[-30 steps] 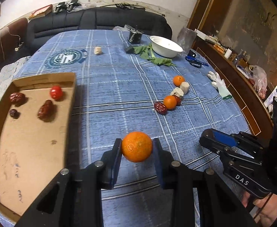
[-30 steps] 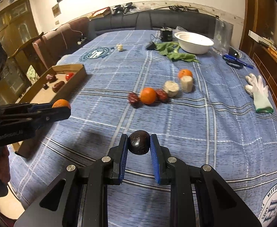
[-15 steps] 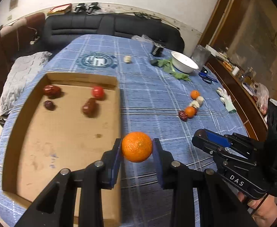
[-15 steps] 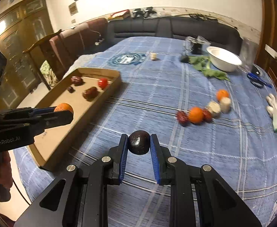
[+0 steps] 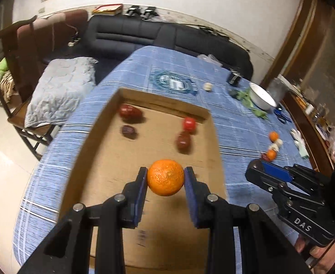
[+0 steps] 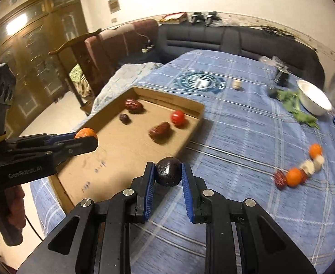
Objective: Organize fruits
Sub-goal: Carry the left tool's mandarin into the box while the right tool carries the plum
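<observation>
Both hands swung from open cloth toward box point(image 5: 112, 150); left gripper point(image 5: 165, 178) clamps orange point(image 5: 165, 177), now over box floor; right gripper point(image 6: 168, 174) clamps dark fruit point(image 6: 168, 174), short of box edge; drop comes next

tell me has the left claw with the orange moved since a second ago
Yes. The left claw carried the orange from over the blue cloth to over the cardboard tray.

Matt cardboard tray point(image 5: 94, 137) — pebbled orange point(image 5: 165, 177), woven cloth tablecloth point(image 6: 247, 125).
</observation>
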A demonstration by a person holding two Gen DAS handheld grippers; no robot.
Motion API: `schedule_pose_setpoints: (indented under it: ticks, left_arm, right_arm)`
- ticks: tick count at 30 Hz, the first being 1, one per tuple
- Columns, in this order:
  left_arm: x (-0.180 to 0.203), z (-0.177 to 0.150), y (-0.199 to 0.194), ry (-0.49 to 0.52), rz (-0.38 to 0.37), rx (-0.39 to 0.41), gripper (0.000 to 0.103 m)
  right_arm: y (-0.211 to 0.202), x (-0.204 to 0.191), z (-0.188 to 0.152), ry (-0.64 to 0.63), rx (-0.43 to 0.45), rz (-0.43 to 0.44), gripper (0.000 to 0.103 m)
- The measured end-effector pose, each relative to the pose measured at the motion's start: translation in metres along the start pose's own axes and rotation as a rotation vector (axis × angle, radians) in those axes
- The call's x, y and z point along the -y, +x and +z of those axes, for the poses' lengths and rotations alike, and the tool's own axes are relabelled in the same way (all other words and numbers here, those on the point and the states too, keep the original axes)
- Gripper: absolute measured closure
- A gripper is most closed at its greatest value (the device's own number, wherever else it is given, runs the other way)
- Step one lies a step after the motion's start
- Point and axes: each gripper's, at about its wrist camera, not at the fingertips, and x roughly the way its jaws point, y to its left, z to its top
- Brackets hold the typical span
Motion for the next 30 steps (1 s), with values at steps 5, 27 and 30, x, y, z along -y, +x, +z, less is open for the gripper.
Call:
schedule_pose_setpoints:
  ticks: [5,27,30]
  left_arm:
    - [-0.027,0.007,0.017,-0.025,0.043,-0.020,0.069]
    - [-0.050,0.029,0.082,0.001,0.056,-0.122,0.068]
    - [-0.051,0.031,0.085,0.001,0.062,-0.129,0.068]
  right_arm:
    - [0.023,-0.018,0.013,-0.026,-0.023,0.027,0.081]
    - [0.111,-0.028,0.030,0.003,-0.144,0.039,0.080]
    - [0.116,-0.028,0.030,0.000,-0.150,0.038,0.080]
